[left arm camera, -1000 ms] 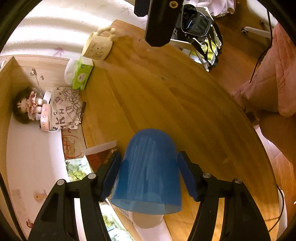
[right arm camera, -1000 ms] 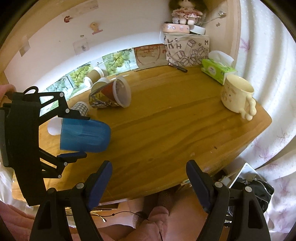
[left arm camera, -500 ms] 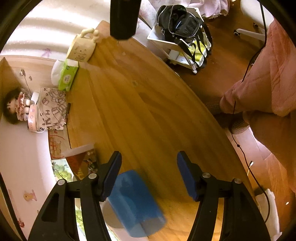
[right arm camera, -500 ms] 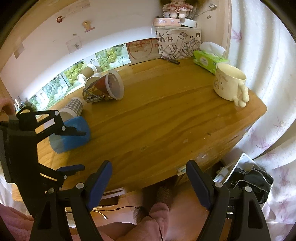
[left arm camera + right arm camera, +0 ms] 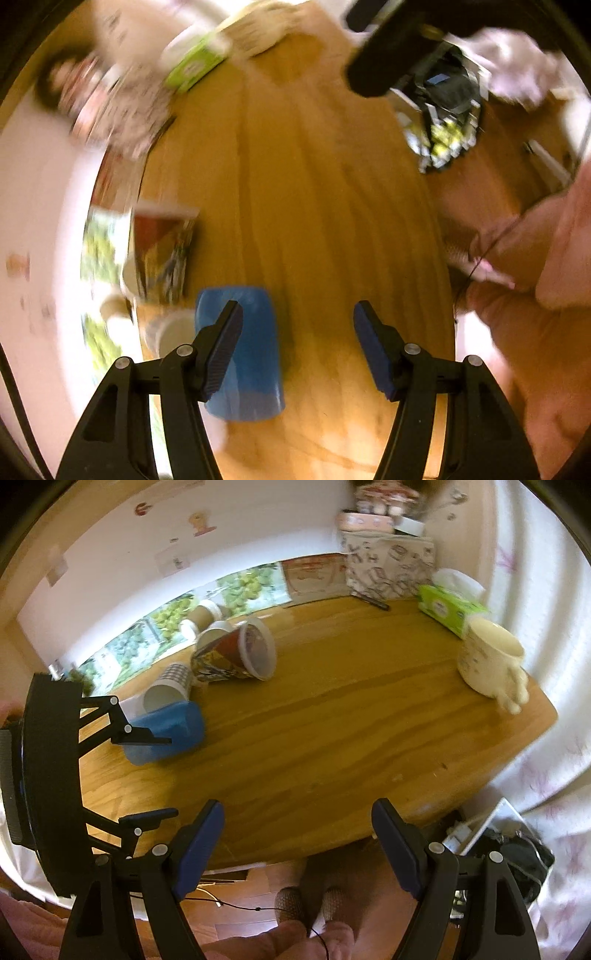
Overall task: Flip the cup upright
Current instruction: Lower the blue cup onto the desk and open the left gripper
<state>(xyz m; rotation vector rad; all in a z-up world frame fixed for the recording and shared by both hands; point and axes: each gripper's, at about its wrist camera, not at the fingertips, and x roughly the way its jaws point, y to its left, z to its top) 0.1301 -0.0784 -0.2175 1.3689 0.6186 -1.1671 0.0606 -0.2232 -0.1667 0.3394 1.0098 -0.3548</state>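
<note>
The blue cup (image 5: 166,733) lies on its side on the wooden desk (image 5: 332,716) near its left end, rim toward the near edge, just beside a checked paper cup (image 5: 168,688) and near a patterned cup (image 5: 236,653), both also lying down. The left gripper (image 5: 297,332) hangs over it with its fingers (image 5: 223,347) spread wide and nothing between them, the cup showing beside and behind the left finger. The right gripper (image 5: 297,845) hovers off the near edge, fingers wide apart and empty, and a cream mug (image 5: 487,662) stands at the right end.
</note>
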